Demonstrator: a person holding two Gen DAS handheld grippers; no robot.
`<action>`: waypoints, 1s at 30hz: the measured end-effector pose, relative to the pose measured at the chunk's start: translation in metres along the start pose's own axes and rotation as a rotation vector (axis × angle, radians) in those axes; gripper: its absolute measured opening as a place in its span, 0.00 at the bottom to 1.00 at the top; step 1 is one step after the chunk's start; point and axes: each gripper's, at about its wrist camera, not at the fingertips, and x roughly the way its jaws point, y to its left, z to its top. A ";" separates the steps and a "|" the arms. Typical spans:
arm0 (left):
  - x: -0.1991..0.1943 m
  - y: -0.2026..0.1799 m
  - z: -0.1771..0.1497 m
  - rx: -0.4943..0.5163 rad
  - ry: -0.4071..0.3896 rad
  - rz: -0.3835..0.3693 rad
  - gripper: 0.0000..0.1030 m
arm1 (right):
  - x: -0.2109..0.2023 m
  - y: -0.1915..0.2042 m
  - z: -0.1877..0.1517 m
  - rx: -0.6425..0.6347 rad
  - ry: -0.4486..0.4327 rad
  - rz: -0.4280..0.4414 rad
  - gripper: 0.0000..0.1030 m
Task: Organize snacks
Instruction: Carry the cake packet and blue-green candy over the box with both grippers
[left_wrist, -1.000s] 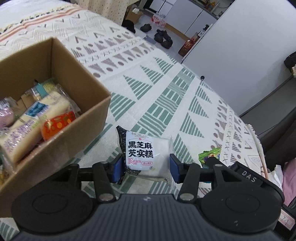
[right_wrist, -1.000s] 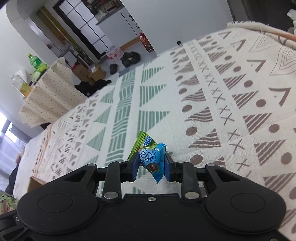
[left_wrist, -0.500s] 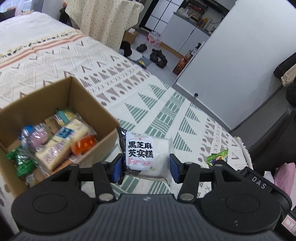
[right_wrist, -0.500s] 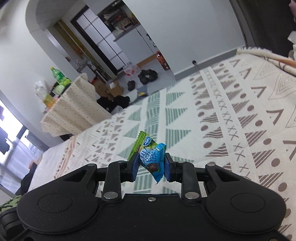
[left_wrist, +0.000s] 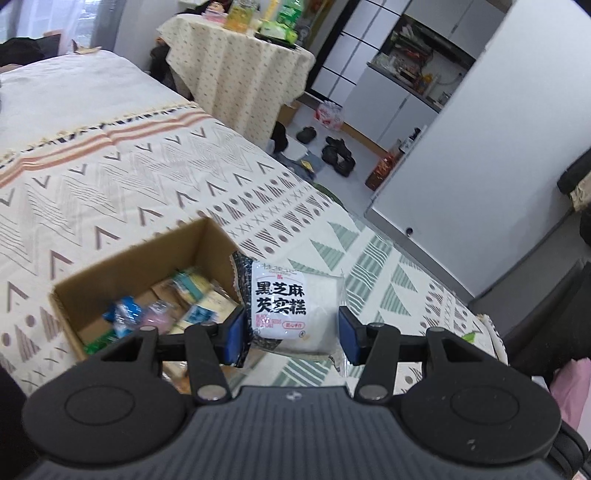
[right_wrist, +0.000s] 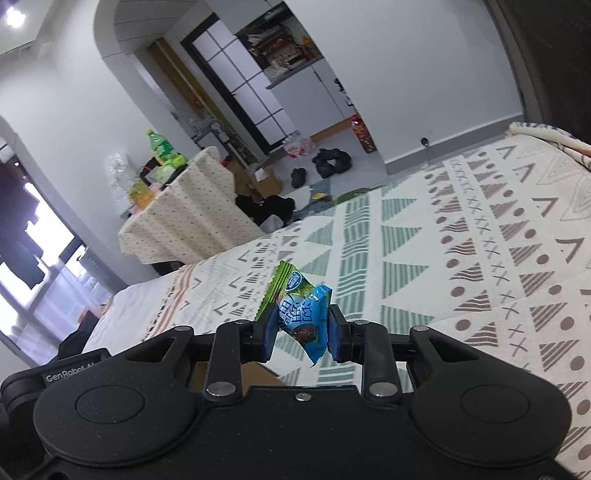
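Behind the left tool (left_wrist: 291, 334), the box (left_wrist: 122, 273) is half hidden.

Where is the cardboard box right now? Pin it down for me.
In the left wrist view, the cardboard box sits on the patterned cloth at lower left, just left of the white snack packet clamped in the left gripper.

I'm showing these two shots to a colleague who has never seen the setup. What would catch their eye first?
Probably the white snack pack with bold black lettering, clamped in the left gripper above the patterned bedspread, beside the open cardboard box of snacks at lower left. In the right wrist view, the bright blue and green candy wrappers pinched in the right gripper stand out against the pale cover.
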 end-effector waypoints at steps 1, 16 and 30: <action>-0.004 0.003 0.003 -0.001 -0.008 0.004 0.49 | -0.001 0.003 -0.001 -0.004 -0.003 0.008 0.27; -0.025 0.060 0.031 -0.059 -0.015 0.040 0.50 | 0.002 0.054 -0.016 -0.079 -0.012 0.104 0.27; -0.003 0.115 0.035 -0.147 0.055 0.070 0.50 | 0.029 0.087 -0.038 -0.137 0.061 0.127 0.27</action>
